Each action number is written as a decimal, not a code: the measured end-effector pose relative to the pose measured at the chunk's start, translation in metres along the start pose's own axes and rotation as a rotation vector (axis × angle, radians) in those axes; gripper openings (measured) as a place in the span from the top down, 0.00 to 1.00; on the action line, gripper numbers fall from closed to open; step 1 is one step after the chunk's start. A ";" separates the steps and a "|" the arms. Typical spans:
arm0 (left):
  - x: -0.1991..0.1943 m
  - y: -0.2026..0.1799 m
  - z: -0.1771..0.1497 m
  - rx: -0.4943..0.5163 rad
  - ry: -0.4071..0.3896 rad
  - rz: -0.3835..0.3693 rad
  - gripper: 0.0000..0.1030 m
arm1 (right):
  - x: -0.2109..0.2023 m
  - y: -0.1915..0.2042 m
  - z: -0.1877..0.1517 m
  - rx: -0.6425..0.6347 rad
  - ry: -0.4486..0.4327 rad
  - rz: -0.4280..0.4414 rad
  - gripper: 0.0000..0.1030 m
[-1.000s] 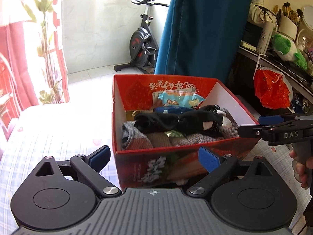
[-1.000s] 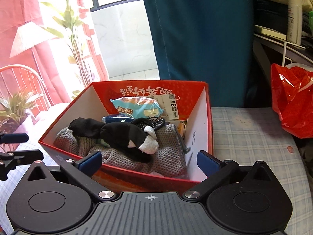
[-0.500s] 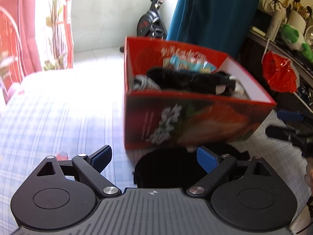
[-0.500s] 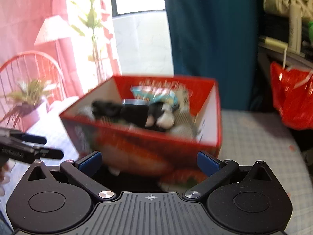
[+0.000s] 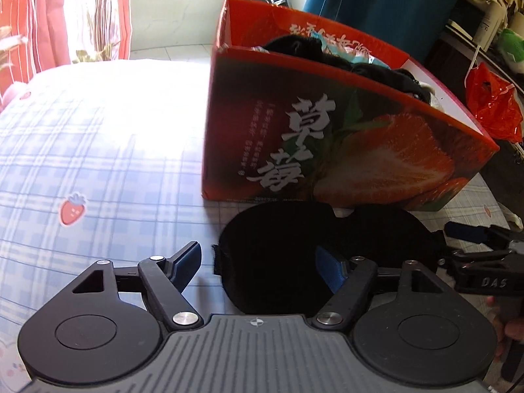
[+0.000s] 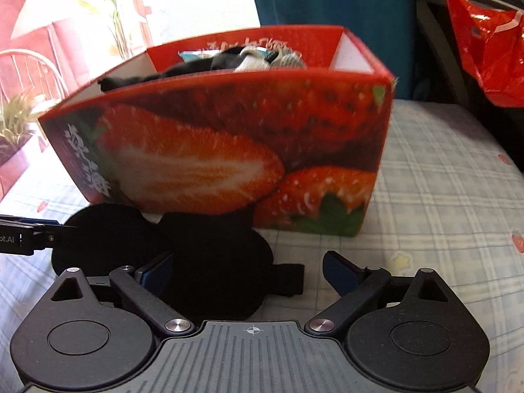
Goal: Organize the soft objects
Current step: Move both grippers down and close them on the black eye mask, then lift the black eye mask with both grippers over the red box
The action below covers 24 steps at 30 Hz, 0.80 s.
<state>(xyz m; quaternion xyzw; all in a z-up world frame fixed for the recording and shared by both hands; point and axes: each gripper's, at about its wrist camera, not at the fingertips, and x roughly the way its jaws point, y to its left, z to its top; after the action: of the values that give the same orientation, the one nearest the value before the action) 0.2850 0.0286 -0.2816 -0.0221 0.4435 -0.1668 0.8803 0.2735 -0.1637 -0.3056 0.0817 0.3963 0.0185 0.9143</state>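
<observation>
Black padded fabric eye mask [image 5: 294,245] flat on checked bedsheet [image 5: 98,150] before red strawberry-printed cardboard box [image 5: 327,144], left claw [image 5: 258,263] and right claw [image 6: 249,273] wide, closing astride its ends, pads not pressing

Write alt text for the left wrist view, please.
A black eye mask lies flat on a checked sheet before a strawberry-print box of soft things. The left tongs are closing over its left end; the right tongs reach in opposite.
</observation>
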 end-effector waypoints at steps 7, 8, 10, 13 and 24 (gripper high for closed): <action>0.009 -0.017 -0.005 0.038 0.000 0.050 0.36 | 0.010 0.011 -0.005 -0.012 0.022 0.035 0.21; 0.010 -0.019 -0.006 0.046 -0.002 0.061 0.38 | 0.010 0.012 -0.006 -0.009 0.020 0.042 0.26; 0.010 -0.023 -0.008 0.068 -0.002 0.086 0.59 | 0.008 0.014 -0.007 -0.005 0.019 0.056 0.36; 0.007 -0.021 -0.009 0.059 0.009 0.073 0.74 | 0.005 0.014 -0.005 0.001 0.025 0.057 0.57; -0.022 -0.008 -0.029 -0.070 -0.052 0.055 0.90 | -0.027 -0.017 -0.010 0.120 -0.013 0.113 0.91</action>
<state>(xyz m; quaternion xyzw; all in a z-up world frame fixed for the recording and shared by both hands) 0.2477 0.0310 -0.2811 -0.0451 0.4267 -0.1261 0.8944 0.2468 -0.1817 -0.2956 0.1588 0.3854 0.0458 0.9078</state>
